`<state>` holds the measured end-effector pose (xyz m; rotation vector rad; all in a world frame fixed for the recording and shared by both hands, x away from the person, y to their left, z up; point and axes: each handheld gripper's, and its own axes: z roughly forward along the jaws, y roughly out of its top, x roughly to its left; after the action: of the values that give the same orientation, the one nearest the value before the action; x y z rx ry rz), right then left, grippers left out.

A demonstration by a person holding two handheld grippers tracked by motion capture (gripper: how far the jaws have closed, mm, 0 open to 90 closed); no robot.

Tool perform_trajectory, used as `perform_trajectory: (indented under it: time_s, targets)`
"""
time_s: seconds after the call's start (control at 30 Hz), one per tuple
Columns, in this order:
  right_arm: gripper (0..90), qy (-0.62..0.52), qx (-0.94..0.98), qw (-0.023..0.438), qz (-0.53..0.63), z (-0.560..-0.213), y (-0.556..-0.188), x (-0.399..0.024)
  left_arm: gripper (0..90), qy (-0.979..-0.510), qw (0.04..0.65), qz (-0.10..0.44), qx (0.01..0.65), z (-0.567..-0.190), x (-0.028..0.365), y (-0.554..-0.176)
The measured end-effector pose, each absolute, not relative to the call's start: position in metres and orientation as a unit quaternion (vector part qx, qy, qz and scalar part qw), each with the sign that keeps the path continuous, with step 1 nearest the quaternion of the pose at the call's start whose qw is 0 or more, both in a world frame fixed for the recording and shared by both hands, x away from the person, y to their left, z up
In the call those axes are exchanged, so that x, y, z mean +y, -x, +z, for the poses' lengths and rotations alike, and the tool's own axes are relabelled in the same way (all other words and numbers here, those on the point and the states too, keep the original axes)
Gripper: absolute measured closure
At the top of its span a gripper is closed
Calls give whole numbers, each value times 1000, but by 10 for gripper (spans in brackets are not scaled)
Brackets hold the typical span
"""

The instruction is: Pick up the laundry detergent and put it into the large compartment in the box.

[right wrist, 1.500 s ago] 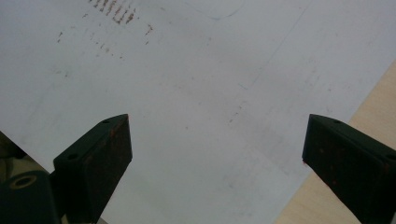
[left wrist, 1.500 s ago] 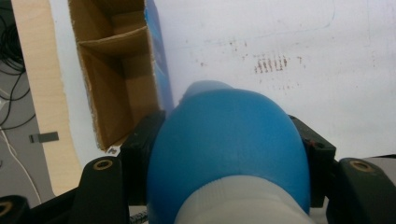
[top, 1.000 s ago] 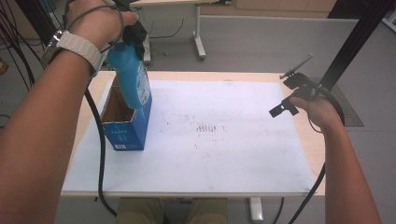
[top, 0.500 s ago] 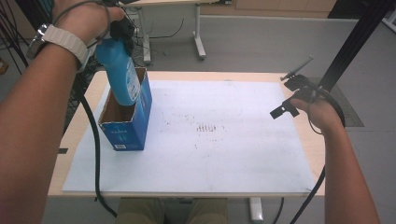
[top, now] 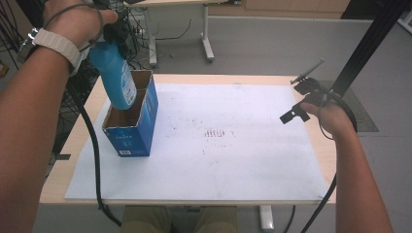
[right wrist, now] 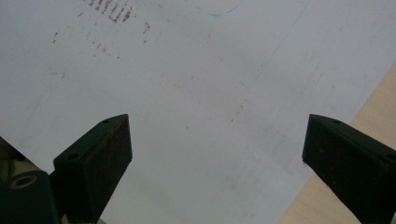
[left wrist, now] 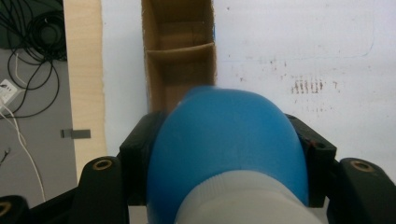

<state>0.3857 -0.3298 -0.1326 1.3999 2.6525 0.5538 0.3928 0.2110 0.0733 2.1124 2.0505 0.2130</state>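
Your left gripper (top: 114, 34) has its fingers clamped on the blue bottle (top: 115, 77), tilted above the cardboard box (top: 131, 121); your right gripper (top: 301, 99), well right of the box, gapes wide with nothing between its fingers.

Blue bottle's (top: 116, 77) base hidden inside cardboard box (top: 131, 138); cap cut off.

text: none legible | box (top: 127, 141) print, bottle (top: 116, 77) label (too blurred)
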Motion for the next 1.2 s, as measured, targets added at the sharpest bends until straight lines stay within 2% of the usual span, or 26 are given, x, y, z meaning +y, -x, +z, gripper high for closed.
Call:
perform_trajectory:
  time_s: [1.2]
  targets:
    - [82,-464,867,37,177,-143,-392,-325,381,-702,90,68,704,26,233,-417]
